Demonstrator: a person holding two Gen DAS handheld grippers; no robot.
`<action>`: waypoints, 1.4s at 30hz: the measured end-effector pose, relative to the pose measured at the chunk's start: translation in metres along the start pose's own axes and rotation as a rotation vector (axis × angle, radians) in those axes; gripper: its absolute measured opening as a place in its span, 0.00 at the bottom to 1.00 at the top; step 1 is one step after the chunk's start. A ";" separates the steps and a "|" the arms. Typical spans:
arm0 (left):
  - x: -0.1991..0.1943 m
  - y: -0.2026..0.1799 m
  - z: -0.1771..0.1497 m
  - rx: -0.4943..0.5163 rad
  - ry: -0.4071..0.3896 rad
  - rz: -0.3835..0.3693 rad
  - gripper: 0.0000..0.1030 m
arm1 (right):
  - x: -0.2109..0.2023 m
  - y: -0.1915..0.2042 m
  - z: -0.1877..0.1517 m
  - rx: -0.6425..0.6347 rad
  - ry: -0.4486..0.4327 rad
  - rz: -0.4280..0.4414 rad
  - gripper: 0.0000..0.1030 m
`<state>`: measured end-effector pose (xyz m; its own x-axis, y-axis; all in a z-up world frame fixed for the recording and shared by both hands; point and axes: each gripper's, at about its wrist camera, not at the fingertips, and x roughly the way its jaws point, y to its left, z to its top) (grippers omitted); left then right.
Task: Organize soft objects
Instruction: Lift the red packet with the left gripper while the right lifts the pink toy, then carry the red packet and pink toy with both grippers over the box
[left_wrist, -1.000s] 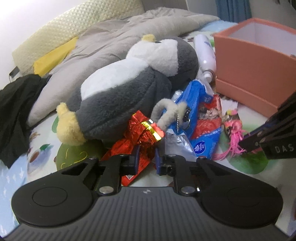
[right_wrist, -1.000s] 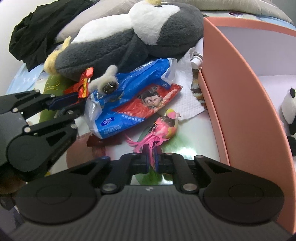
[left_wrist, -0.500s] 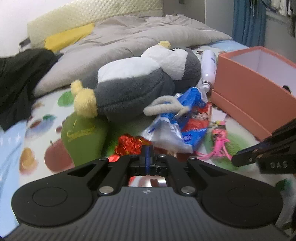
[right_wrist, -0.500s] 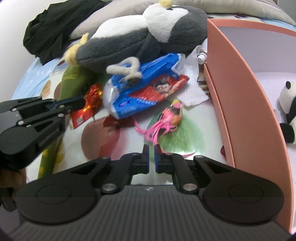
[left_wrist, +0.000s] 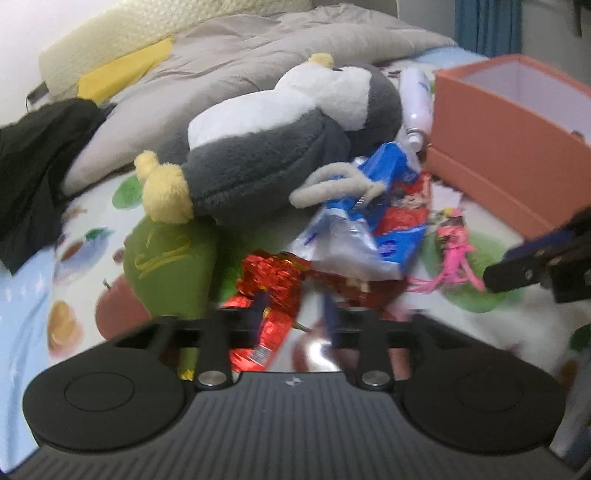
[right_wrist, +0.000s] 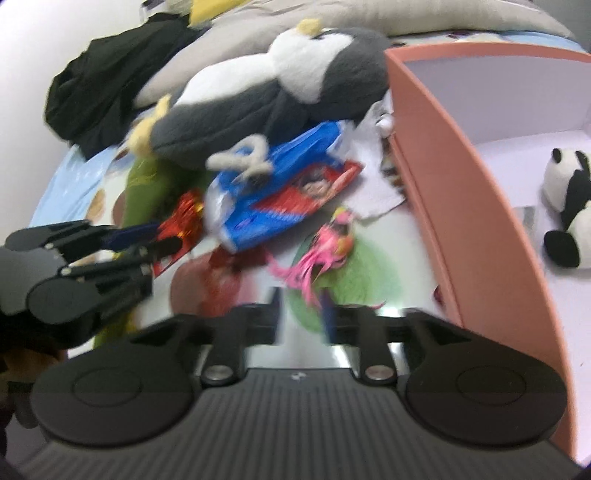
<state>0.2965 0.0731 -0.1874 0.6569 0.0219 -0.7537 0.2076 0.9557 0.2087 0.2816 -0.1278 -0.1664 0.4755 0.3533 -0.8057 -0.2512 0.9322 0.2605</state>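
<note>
A big grey-and-white penguin plush (left_wrist: 280, 140) (right_wrist: 280, 88) lies on the bed. A small grey plush keychain (left_wrist: 332, 182) (right_wrist: 243, 158) rests on a blue snack bag (left_wrist: 369, 221) (right_wrist: 280, 192). A pink fringed toy (left_wrist: 454, 254) (right_wrist: 325, 251) lies on the sheet. A green plush (left_wrist: 170, 258) lies under the penguin's foot. A panda plush (right_wrist: 569, 206) sits inside the salmon box (left_wrist: 498, 140) (right_wrist: 461, 184). My left gripper (left_wrist: 293, 314) is open and empty over a red foil wrapper (left_wrist: 269, 280). My right gripper (right_wrist: 301, 314) is open and empty near the pink toy.
A grey duvet (left_wrist: 258, 62), black garment (left_wrist: 33, 155) and yellow-and-cream pillows (left_wrist: 122, 70) lie at the back. A white spray bottle (left_wrist: 415, 99) lies beside the box. White tissue (right_wrist: 373, 184) lies by the box wall.
Both grippers have opened from shut. The left one drew back from the red wrapper and plush keychain. The right one pulled back and turned so the box interior shows.
</note>
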 end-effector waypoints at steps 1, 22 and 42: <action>0.003 0.001 0.001 0.022 -0.005 0.004 0.50 | 0.001 -0.001 0.002 0.008 -0.007 -0.003 0.44; 0.060 0.022 0.016 0.146 0.090 -0.054 0.60 | 0.051 -0.010 0.028 0.041 0.044 -0.047 0.37; 0.005 0.017 -0.011 -0.305 0.207 -0.069 0.55 | 0.008 0.004 -0.002 -0.048 0.040 -0.018 0.29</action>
<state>0.2951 0.0931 -0.1944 0.4818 -0.0164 -0.8761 0.0003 0.9998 -0.0186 0.2828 -0.1214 -0.1730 0.4462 0.3317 -0.8312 -0.2836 0.9333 0.2202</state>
